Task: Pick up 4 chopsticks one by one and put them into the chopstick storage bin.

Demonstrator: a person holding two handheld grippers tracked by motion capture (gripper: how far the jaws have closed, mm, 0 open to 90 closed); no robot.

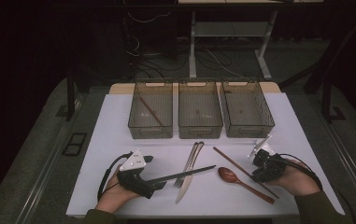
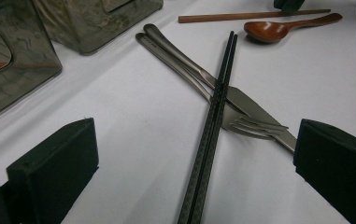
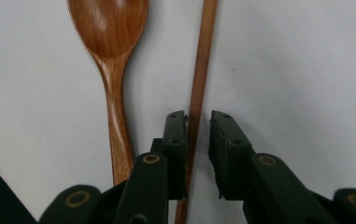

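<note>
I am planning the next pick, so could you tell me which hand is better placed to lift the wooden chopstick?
Right: the right gripper straddles the wooden chopstick, jaws nearly touching. The left gripper faces the black chopsticks.

You've got a glossy reddish-brown wooden spoon [image 3: 108, 28] beside a duller, smooth brown wooden chopstick [image 3: 200, 70]. Further left, the brushed silver metal fork [image 2: 255, 127] and knife [image 2: 185, 63] look satiny, crossed by matt black textured chopsticks [image 2: 215, 107]. The far smoky translucent plastic bins [image 1: 200, 109] sit on matt white tabletop [image 1: 110, 140].
</note>
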